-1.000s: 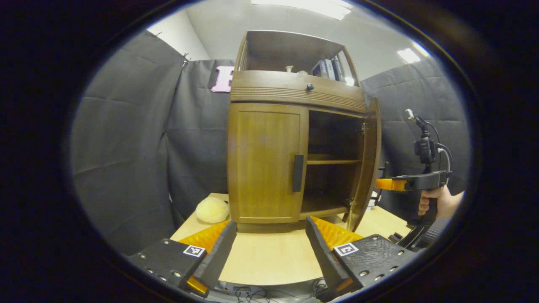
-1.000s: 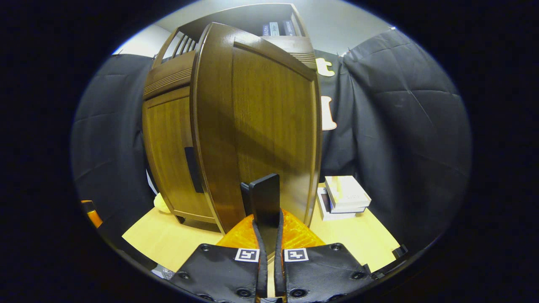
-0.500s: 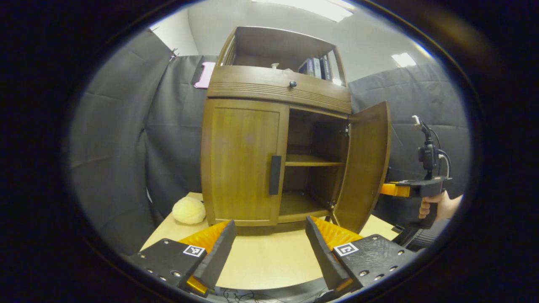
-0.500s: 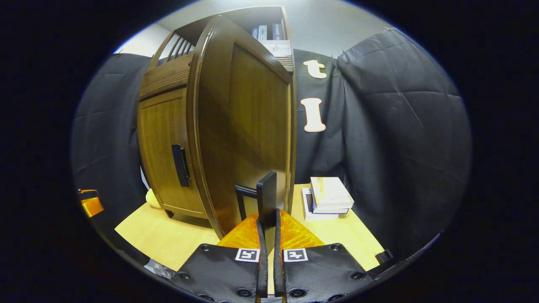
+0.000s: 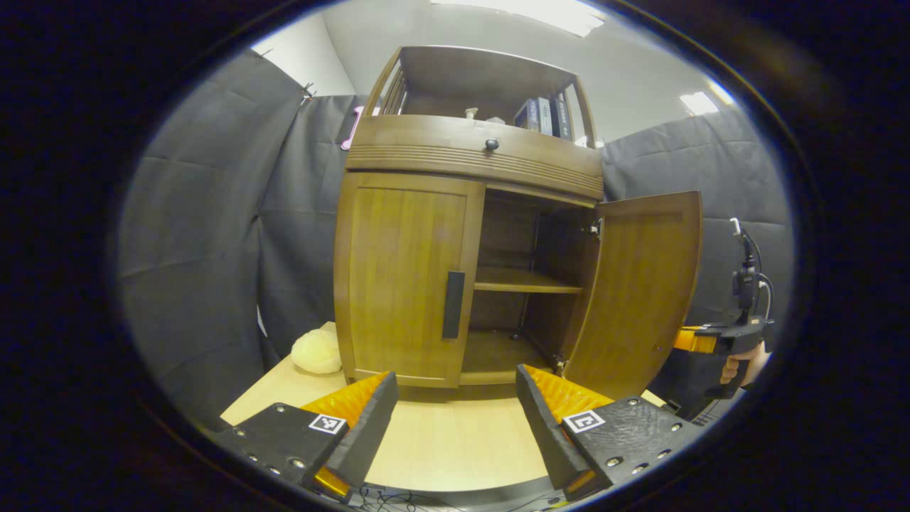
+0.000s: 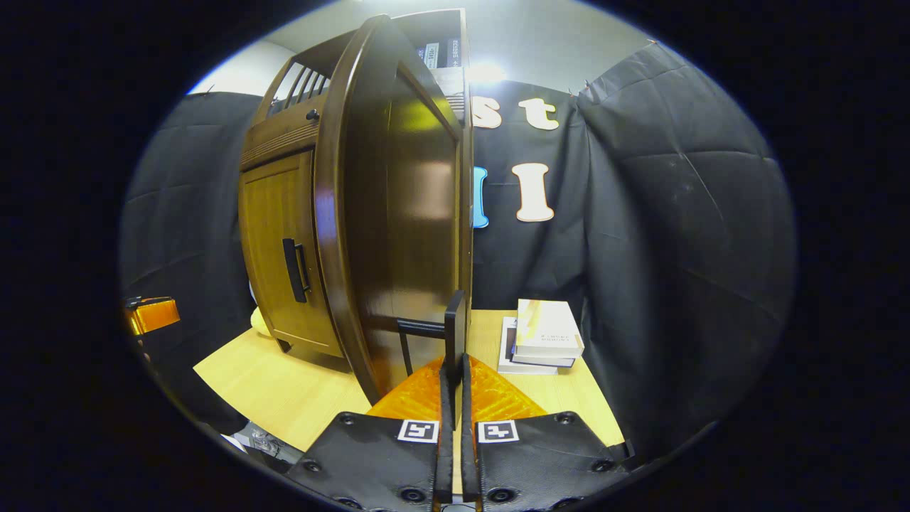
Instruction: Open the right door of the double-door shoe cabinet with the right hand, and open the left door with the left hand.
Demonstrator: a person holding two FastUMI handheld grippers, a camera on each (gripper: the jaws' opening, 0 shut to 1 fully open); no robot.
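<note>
The right gripper [image 6: 451, 370] is clamped on the black handle [image 6: 452, 328] of the shoe cabinet's right door [image 6: 398, 213], its two orange fingers pressed together on the handle's vertical bar. In the left gripper view the same gripper [image 5: 693, 340] shows past the far edge of that door [image 5: 636, 291], held by a hand [image 5: 739, 366]. The right door stands swung well out from the shoe cabinet [image 5: 462, 149], exposing an inner shelf [image 5: 522, 281] and the cabinet floor below it.

The left gripper [image 5: 451, 405] is released, its fingers spread wide apart and holding nothing, in front of the cabinet's base above the light wooden table [image 5: 441, 441]. The left door [image 5: 405, 277] is closed flush with the cabinet front, and its black vertical handle [image 5: 453, 304] sits at the door's inner edge, apart from the left gripper's fingers. In the right gripper view the left door [image 6: 277, 249] and its handle [image 6: 293, 269] show to the left of the open right door, with an orange part of the left gripper [image 6: 149, 314] at the far left edge.

Above the doors the cabinet has a drawer front with a small dark knob [image 5: 490, 144], and books [image 5: 544, 115] stand on the open top shelf. A pale yellow plush item [image 5: 317, 351] lies on the table just beside the cabinet's left side. A stack of books [image 6: 542, 345] lies on the table to the right of the cabinet, near the black cloth wall [image 6: 654, 235].
</note>
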